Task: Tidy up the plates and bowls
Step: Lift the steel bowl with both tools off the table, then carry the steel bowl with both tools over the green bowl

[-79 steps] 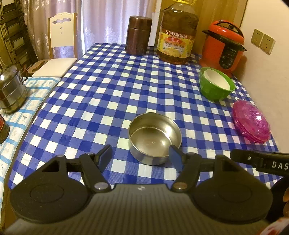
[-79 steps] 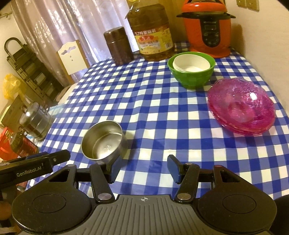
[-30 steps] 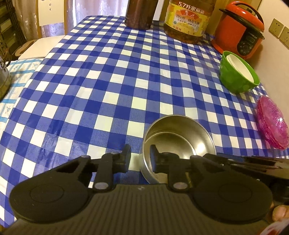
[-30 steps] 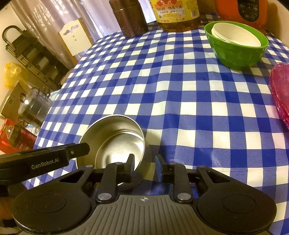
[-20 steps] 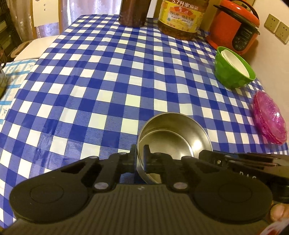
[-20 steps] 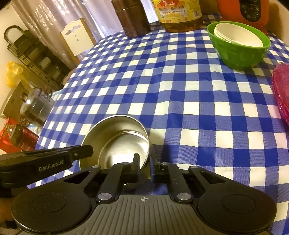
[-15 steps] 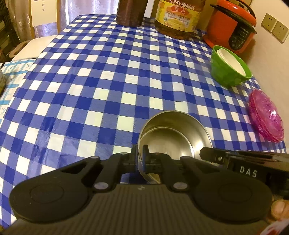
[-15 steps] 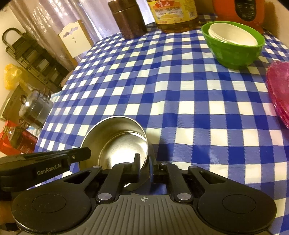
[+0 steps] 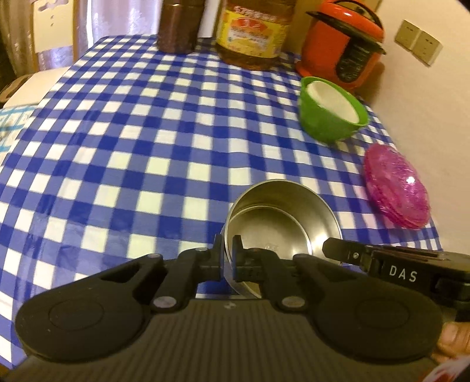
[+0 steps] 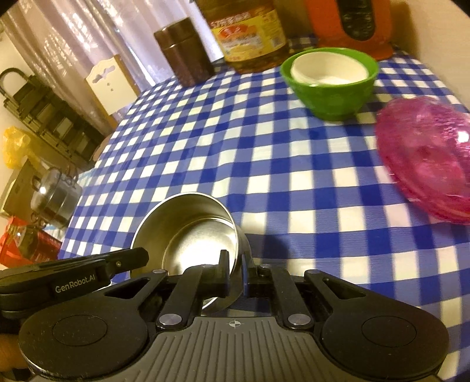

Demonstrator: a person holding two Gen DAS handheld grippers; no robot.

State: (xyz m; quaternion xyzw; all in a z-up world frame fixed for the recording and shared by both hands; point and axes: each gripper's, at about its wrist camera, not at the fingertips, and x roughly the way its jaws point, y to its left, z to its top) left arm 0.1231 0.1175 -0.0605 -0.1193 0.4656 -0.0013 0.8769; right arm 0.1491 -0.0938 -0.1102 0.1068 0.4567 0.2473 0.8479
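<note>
A steel bowl point(image 9: 282, 220) hangs a little above the blue checked tablecloth point(image 9: 147, 132), held from both sides. My left gripper point(image 9: 226, 249) is shut on its left rim, one finger inside and one outside. My right gripper point(image 10: 236, 264) is shut on the right rim of the steel bowl point(image 10: 188, 229) in the same way. A green bowl point(image 9: 332, 117) with a white bowl point(image 9: 332, 100) nested in it stands at the far right. A stack of pink plates point(image 9: 396, 188) lies near the right edge. The green bowl point(image 10: 329, 85) and pink plates point(image 10: 426, 158) also show in the right wrist view.
An orange rice cooker point(image 9: 343, 44), a large oil bottle point(image 9: 255, 32) and a brown canister point(image 9: 179, 26) line the table's far edge. A wall with sockets point(image 9: 417, 47) bounds the right side. A steel pot point(image 10: 55, 197) and a dark rack point(image 10: 44, 117) stand off the left edge.
Both grippers closed onto the steel bowl's rim, one on each side. The bowl has since come up off the cloth and moved toward the green bowl and pink plates.
</note>
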